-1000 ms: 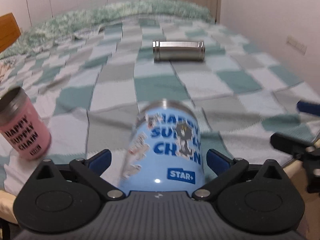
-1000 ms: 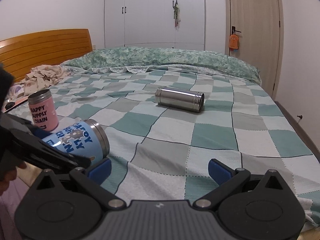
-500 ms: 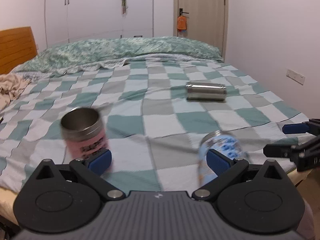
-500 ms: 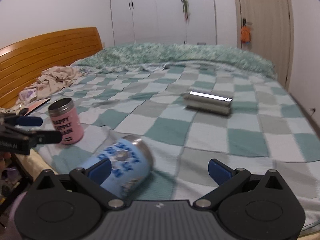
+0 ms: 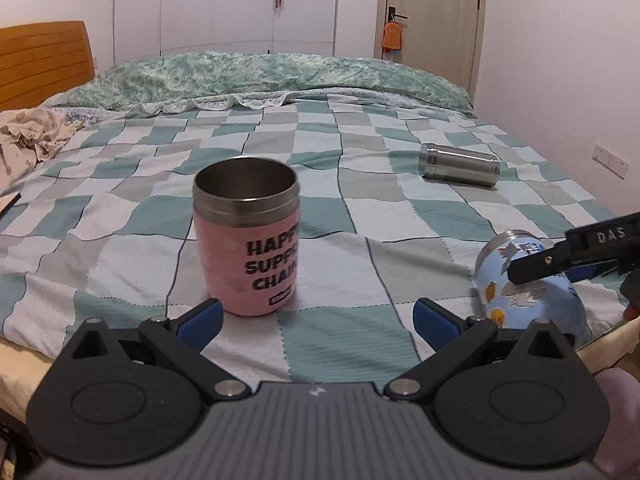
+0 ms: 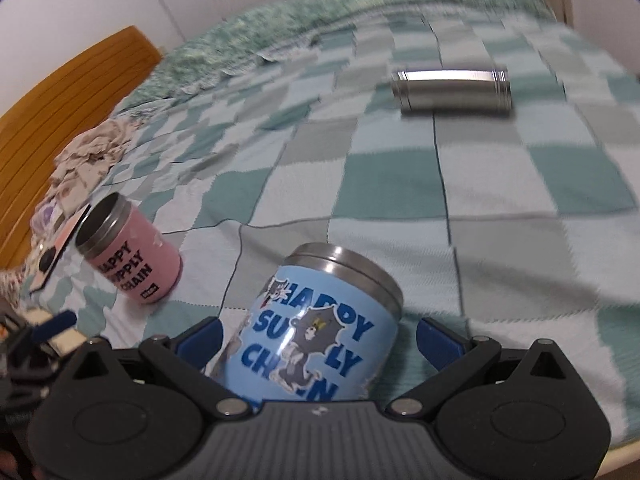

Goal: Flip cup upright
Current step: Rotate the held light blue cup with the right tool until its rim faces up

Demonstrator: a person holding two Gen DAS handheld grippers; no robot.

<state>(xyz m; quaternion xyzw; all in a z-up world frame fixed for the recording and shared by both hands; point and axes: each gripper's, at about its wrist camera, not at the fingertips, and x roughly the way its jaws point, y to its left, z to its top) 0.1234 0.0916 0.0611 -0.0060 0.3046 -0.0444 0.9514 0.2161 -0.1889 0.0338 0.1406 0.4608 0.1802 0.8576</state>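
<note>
Blue cup, left wrist view: we find the blue cup [image 5: 530, 284] lying on its side near the bed's front edge, toward the right corner, steel rim pointing up the bed.
Right gripper, left wrist view: we see the right gripper [image 5: 560, 266] reaching in from the right, one black finger across the blue cup's upper side; we cannot tell from here whether it touches.
Left gripper, left wrist view: we note the left gripper [image 5: 316, 316] spread wide, its blue pads [image 5: 200, 317] clear of everything and nothing between them.
Pink cup, left wrist view: the pink cup [image 5: 248, 236] stands upright with its mouth open upward, near the front edge, just beyond the left pad.
Steel cylinder, left wrist view: a steel cylinder [image 5: 459, 165] lies on its side toward the right edge, well apart from both cups.
Bed, left wrist view: checked blanket [image 5: 360, 208]; wooden headboard [image 5: 44, 64] at the left.

Blue cup, right wrist view: the blue cup [image 6: 316, 328] lies tilted between the fingers, rim away from the camera.
Right gripper, right wrist view: we record the right gripper [image 6: 320, 334] as spread, one pad [image 6: 438, 342] standing off the cup with blanket visible between; the other pad sits close to the cup wall, contact not determinable.
Pink cup, right wrist view: the pink cup [image 6: 128, 248] is left of the blue one, near the front edge.
Steel cylinder, right wrist view: the steel cylinder [image 6: 452, 90] lies farther up the bed, blurred.
Left gripper, right wrist view: we see part of the left gripper [image 6: 44, 330] at the left margin.
</note>
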